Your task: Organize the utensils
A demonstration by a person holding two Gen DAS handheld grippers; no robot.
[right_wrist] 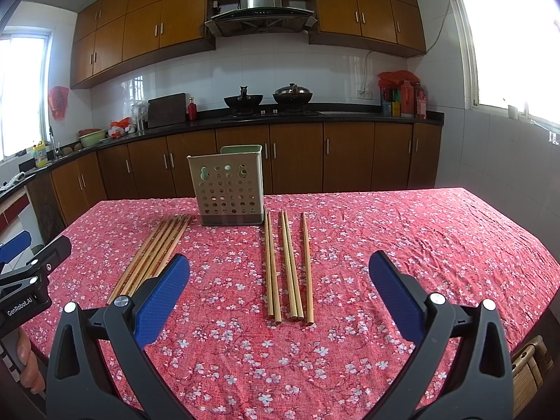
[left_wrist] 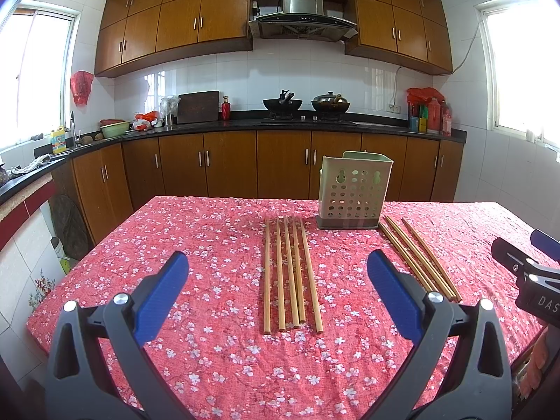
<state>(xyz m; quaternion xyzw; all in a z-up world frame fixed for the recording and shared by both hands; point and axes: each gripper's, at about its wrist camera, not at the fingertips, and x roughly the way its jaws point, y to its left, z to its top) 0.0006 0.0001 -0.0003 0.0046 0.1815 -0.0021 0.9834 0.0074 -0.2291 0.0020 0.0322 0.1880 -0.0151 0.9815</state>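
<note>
Nearest, at bottom of the left wrist view: left gripper [left_wrist: 278, 273] spread wide, nothing between the blue pads, hovering above the table [left_wrist: 210, 367] with its red flowered cloth. Same in the right wrist view: right gripper [right_wrist: 279, 273] spread wide, empty, low in the frame.

In the middle of the left view: left chopstick group [left_wrist: 291, 273], five sticks lying close together, pointing away toward the holder. In the middle of the right view: right chopstick group [right_wrist: 288, 266], also about five, with small gaps between some of them. Both groups flat on the cloth, not yet in the holder.

Further back, upper centre of both views: utensil holder [left_wrist: 353, 189], pale green with many holes, upright near the far edge of the table, just behind the stick tips.

Possible troubles, as judgement only:
- Thin round sticks flat on cloth: easy to roll away or slip out when pinched, because little height for the pads.
- Sticks touching each other: likely to catch two or more, or disturb the neighbours.
- Wrinkled cloth: possibly pinched together with a stick and dragged.
- Light holder: possibly pushed or tipped by a long stick striking the rim at an angle.
</note>
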